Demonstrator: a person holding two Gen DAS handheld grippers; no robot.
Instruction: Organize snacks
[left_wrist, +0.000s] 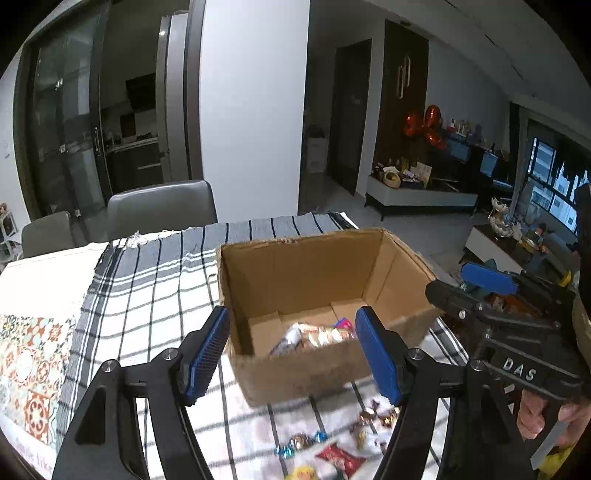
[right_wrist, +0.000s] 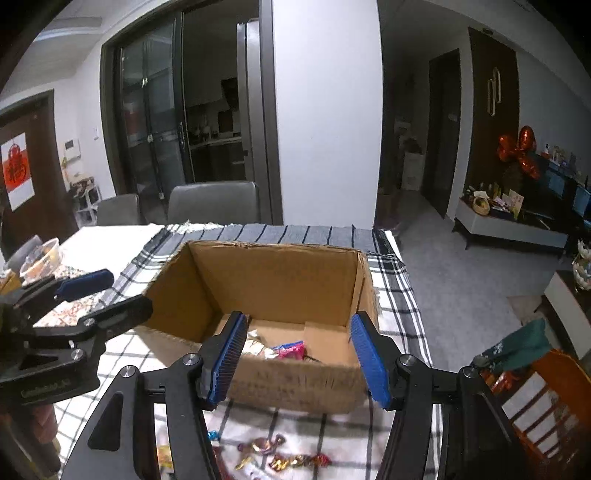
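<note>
The open box (right_wrist: 280, 291) sits on the cloth (right_wrist: 399, 306) that covers the surface (right_wrist: 107, 236), with snack packets (right_wrist: 284, 349) lying inside on its bottom. Loose candies (right_wrist: 295, 459) lie on the cloth in front of the box. Two chairs (right_wrist: 214, 203) stand behind the surface. A food tub (right_wrist: 42, 256) rests on the surface, far left of the box.
</note>
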